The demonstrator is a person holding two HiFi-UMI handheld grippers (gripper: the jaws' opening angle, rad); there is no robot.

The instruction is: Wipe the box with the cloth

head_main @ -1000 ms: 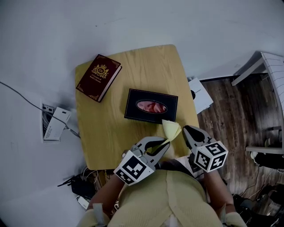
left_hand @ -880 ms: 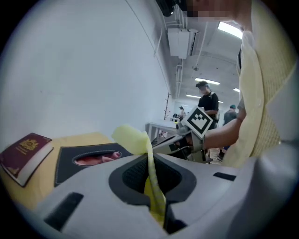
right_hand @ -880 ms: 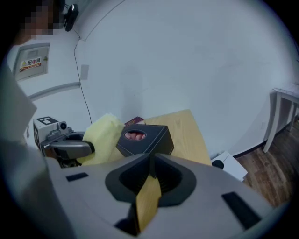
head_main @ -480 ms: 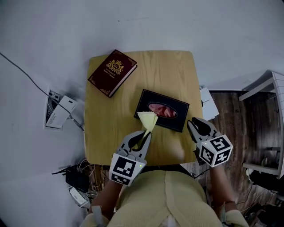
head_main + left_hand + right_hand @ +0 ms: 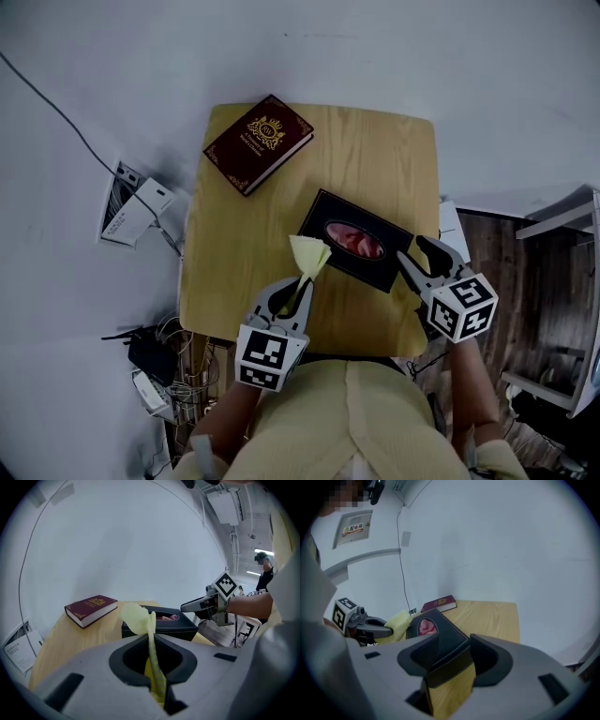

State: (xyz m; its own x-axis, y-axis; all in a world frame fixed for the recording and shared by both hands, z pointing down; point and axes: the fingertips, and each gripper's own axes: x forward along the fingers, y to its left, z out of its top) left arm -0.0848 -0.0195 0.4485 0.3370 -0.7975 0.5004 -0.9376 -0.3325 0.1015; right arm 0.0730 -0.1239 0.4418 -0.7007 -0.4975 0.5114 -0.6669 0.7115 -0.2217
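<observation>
A black tissue box (image 5: 323, 217) with an oval opening lies slantwise on the wooden table (image 5: 375, 150). My left gripper (image 5: 298, 286) is shut on a yellow cloth (image 5: 308, 255), whose free end stands up just off the box's near left side. In the left gripper view the cloth (image 5: 136, 618) runs down between the jaws, with the box (image 5: 178, 625) behind it. My right gripper (image 5: 412, 251) has just been opening its jaws. They straddle the box's right corner, and in the right gripper view that corner (image 5: 440, 639) lies between them.
A dark red book (image 5: 260, 142) lies at the table's far left corner. On the floor to the left are a white power box (image 5: 136, 206) and cables. A white rack (image 5: 562, 220) stands to the right, over wooden flooring.
My left gripper carried the cloth from the box's near right corner to its near left side. My right gripper went from shut to open and moved up to the box's right corner.
</observation>
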